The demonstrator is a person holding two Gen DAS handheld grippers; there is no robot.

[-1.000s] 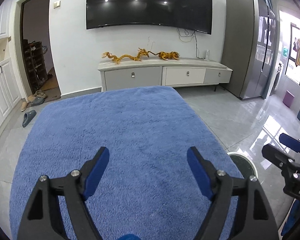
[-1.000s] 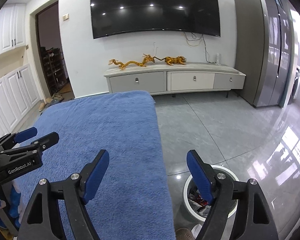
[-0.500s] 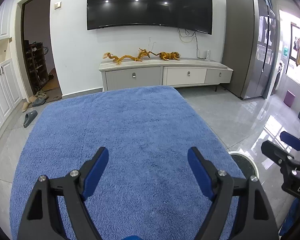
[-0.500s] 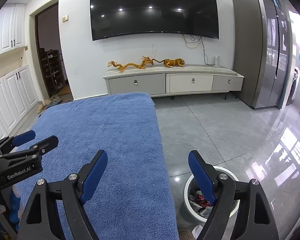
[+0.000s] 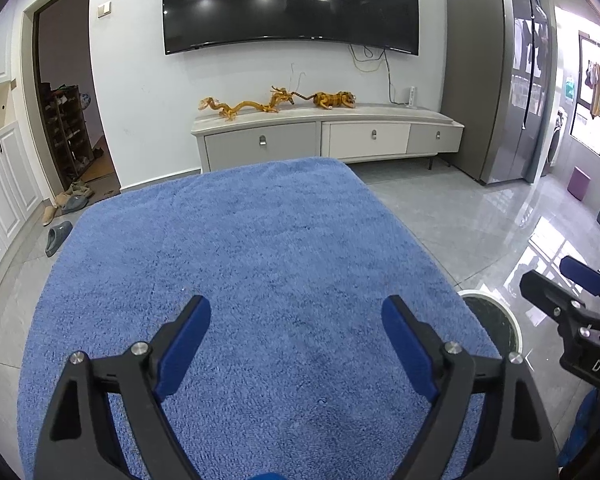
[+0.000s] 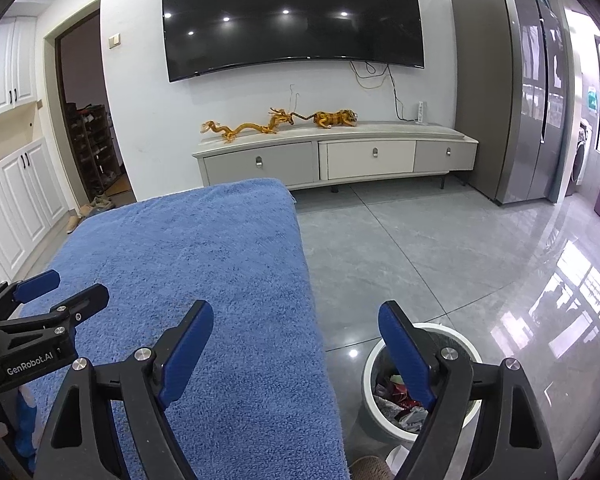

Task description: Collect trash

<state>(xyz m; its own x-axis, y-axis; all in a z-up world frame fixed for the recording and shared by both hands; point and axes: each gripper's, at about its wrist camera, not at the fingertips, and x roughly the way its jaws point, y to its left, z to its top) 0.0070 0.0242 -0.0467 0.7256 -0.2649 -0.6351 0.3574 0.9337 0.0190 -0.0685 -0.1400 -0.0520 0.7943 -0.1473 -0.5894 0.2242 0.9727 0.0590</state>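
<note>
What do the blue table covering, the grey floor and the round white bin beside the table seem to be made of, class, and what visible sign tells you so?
Blue table covering: likely terry or plush fabric, matte, with a fuzzy looped pile.
Grey floor: probably polished ceramic or stone tile, given the grout lines and mirror-like window reflections.
Round white bin: seemingly smooth plastic with an even, slightly glossy wall; coated metal cannot be ruled out.

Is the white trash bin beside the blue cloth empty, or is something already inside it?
Not empty. In the right wrist view the trash bin stands upright with no lid on, and crumpled wrappers lie inside it.
</note>
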